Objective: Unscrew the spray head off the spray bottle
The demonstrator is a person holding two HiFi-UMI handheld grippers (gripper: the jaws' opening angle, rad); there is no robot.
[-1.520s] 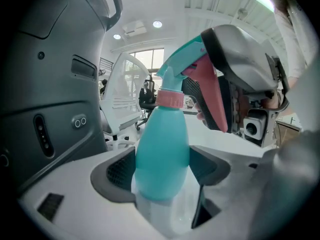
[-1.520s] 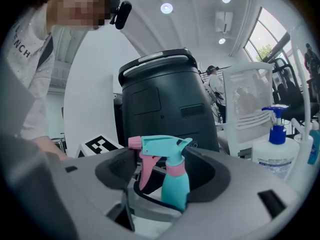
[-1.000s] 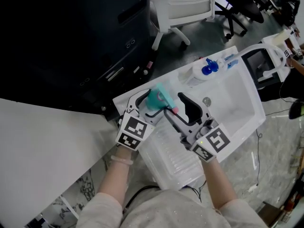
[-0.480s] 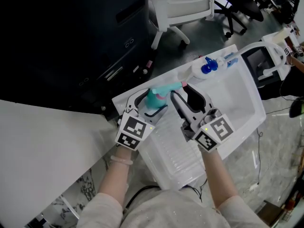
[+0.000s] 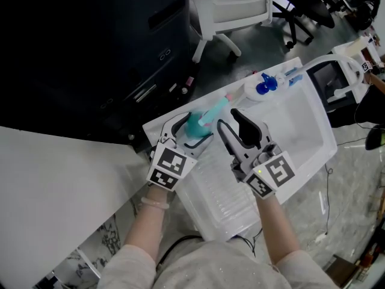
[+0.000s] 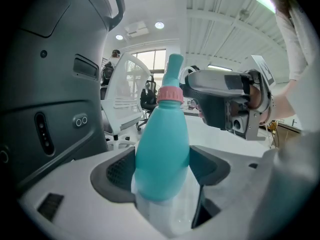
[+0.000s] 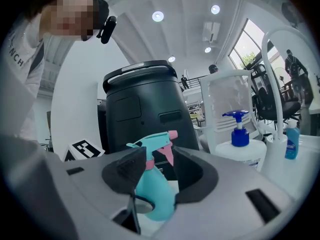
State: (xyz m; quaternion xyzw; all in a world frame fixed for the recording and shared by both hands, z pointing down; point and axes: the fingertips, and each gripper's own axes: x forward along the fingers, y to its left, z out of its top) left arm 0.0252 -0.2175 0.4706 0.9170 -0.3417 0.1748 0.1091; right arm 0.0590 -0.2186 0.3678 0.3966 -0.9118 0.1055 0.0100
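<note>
A teal spray bottle [image 5: 194,126] with a pink collar is held over the white sink's near left corner, and my left gripper [image 5: 189,131] is shut on its body [image 6: 162,154]. Its teal spray head [image 5: 215,108] with a pink nozzle tip points up and to the right. My right gripper [image 5: 230,120] sits just right of the head. Its jaws have just been closing. In the right gripper view the spray head [image 7: 155,145] stands in the gap of that gripper [image 7: 160,169]; the pads are not seen pressing on it. The left gripper view shows the neck [image 6: 172,74] beside the right gripper's finger.
A white pump bottle with a blue pump [image 5: 263,86] and a small blue bottle [image 5: 293,75] stand at the far rim of the white sink [image 5: 307,131]. A large black cabinet [image 5: 90,53] fills the left. A white chair [image 5: 234,11] stands beyond.
The right gripper has pulled back from across the bottle toward the right, and its jaws have narrowed. The spray head has swung to point up-right. The left gripper has kept still.
</note>
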